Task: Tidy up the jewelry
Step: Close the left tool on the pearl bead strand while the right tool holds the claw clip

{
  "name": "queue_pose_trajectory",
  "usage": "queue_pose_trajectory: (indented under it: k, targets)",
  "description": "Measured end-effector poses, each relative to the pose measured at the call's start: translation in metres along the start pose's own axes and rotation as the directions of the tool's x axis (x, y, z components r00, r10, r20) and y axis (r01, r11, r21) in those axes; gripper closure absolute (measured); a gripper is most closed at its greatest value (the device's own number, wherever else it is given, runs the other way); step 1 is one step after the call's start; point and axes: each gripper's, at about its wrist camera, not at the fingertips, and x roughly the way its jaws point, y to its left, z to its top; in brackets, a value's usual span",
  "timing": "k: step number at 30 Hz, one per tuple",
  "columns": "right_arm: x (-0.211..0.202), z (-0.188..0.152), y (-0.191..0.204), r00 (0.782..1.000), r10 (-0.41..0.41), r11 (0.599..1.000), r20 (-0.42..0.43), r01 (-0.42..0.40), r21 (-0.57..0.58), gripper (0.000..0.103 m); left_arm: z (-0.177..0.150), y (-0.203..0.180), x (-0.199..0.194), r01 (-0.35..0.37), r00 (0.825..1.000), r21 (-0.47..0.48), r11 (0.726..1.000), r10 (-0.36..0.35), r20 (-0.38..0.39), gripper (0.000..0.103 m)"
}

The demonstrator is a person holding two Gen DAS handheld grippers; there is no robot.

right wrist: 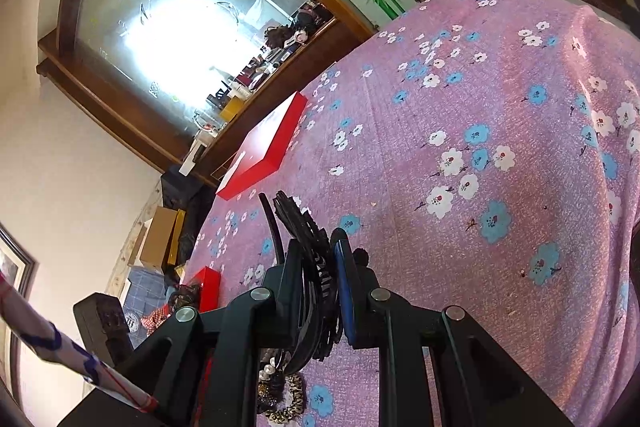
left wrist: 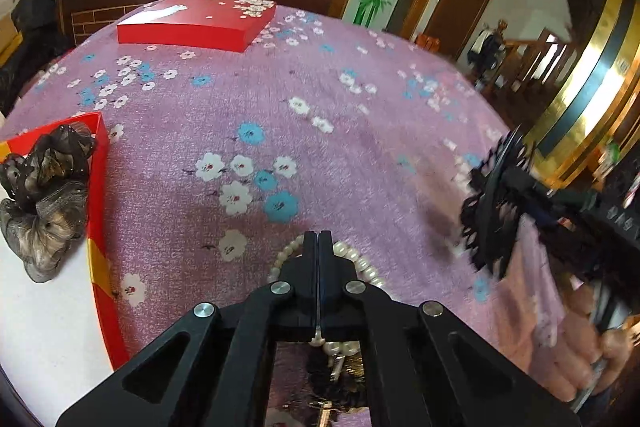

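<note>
Pearl necklace (left wrist: pixel 362 261): limp, light, slippery strand.
Left gripper (left wrist: pixel 318 239) fully closed, pinching its beads; right gripper (right wrist: pixel 316 259) narrowly parted, clamping stiff black lace hairband (right wrist: pixel 308 227).

We see the left gripper (left wrist: pixel 319 241) with its two black fingers pressed together on a pearl necklace (left wrist: pixel 362 261) that lies on the pink flowery cloth (left wrist: pixel 340 147). A brown scrunchie (left wrist: pixel 44 199) sits in a red box (left wrist: pixel 100 211) on the left. The right gripper (left wrist: pixel 532 203) holds something black and lacy (left wrist: pixel 486 223).
</note>
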Motion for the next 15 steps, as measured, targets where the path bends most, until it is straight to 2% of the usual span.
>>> queue_pose_trajectory:
  k: [3,10,15]
  targets:
    - [0.001,0.001,-0.002,1.0,0.002,1.0,-0.005,-0.002,0.01,0.085,-0.002,0.0,0.01,-0.018,0.999,0.008,1.0,0.018,-0.051,0.103]
    - [0.002,0.001,-0.003,1.0,0.006,1.0,-0.009,-0.006,0.011,0.085,-0.005,0.003,0.015,-0.016,0.995,0.002,1.0,0.016,-0.096,0.102]
    - [0.002,0.0,-0.002,1.0,0.01,1.0,-0.01,-0.01,0.012,0.085,-0.006,0.003,0.014,-0.017,0.995,-0.002,1.0,0.016,-0.094,0.102]
